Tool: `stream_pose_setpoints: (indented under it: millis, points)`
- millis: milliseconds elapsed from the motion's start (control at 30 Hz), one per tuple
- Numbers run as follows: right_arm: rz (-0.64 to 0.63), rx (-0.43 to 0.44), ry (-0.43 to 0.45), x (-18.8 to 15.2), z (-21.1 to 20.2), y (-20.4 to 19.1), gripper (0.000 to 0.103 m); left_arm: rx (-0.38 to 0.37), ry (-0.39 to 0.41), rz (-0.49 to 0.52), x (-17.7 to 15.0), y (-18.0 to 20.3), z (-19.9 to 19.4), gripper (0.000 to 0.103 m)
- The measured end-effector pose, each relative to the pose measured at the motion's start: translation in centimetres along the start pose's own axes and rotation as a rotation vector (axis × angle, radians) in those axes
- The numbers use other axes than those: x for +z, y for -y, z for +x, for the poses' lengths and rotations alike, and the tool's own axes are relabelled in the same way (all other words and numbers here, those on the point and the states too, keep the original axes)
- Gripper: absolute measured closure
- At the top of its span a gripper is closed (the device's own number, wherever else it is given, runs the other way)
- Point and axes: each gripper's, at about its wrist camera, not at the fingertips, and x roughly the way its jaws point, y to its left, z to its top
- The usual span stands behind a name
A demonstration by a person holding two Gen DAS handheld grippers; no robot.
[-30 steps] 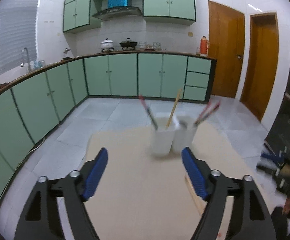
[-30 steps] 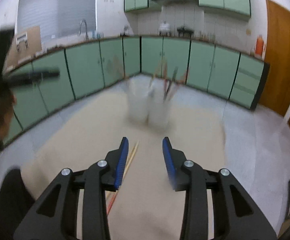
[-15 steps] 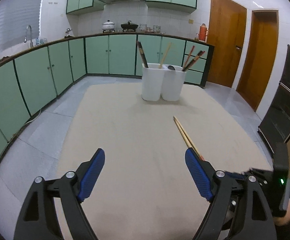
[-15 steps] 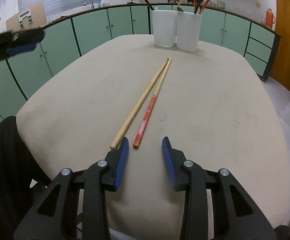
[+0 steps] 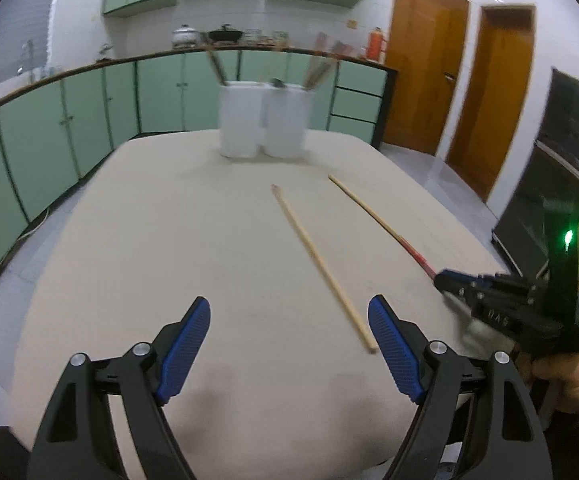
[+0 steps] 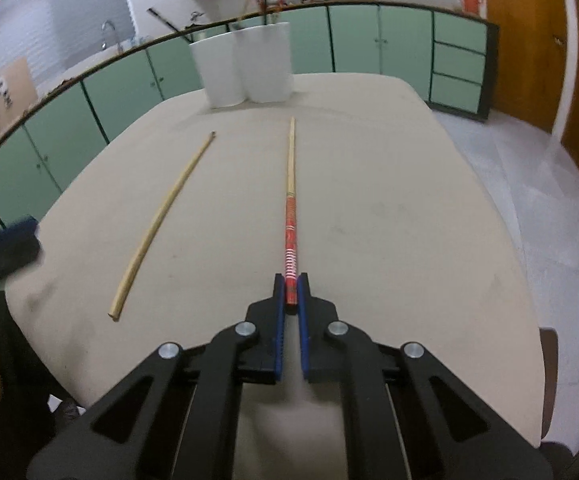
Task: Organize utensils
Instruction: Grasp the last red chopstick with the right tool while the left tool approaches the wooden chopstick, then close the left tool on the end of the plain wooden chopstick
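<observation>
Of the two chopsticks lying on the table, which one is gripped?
The red-handled chopstick, its red end pinched in the right claw. The plain chopstick lies free.

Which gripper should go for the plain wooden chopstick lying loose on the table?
Left. The left gripper is open with nothing between its jaws, and the plain chopstick ends just ahead of its inner finger. The right gripper is already shut on the red-handled chopstick, so it looks occupied.

Utensils (image 5: 217, 68) in the white holders (image 5: 265, 120) blurred — kinds unclear, red chopstick's (image 6: 291, 236) end hidden between fingers (image 6: 279, 320)
</observation>
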Motion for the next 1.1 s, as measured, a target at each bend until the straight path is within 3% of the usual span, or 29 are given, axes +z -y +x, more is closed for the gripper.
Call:
stream_pose_setpoints:
  millis: [233,267,333,367,400,533,767,900,1000,1100]
  points:
    - [-0.020,0.020,0.004,-0.5,-0.1,-0.1,0.098,-0.007,-0.060,0.056,-1.5,4.1,3.8,0.034]
    - [-0.024,0.023,0.004,-0.3,0.0,-0.1,0.098,-0.004,-0.069,0.053,-1.6,4.2,4.3,0.039]
    - [-0.034,0.027,0.005,-0.2,0.1,-0.5,0.097,0.007,-0.063,0.051,-1.7,4.1,4.6,0.057]
    - [-0.041,0.028,0.005,-0.3,0.0,-0.7,0.097,0.021,-0.055,0.055,-1.7,4.1,4.7,0.079]
    - [-0.053,0.030,0.006,-0.3,0.1,-1.0,0.097,0.027,-0.051,0.058,-1.8,4.0,4.7,0.093]
    - [-0.094,0.036,0.009,-0.3,0.2,-2.3,0.097,0.056,-0.019,0.025,-2.0,3.1,4.2,0.096]
    - [-0.113,0.063,0.013,-0.8,0.0,-4.2,0.095,0.191,0.031,-0.069,-2.3,0.8,2.4,0.096]
    - [-0.085,0.064,0.014,-1.1,-0.2,-4.1,0.093,0.164,-0.011,-0.065,-2.7,0.4,2.9,0.094]
    - [-0.088,0.059,0.016,-1.3,-0.2,-4.2,0.093,0.135,-0.012,-0.039,-2.7,0.7,3.1,0.086]
    - [-0.100,0.052,0.020,-1.4,-0.1,-4.4,0.092,0.129,-0.009,-0.027,-2.9,0.7,3.1,0.086]
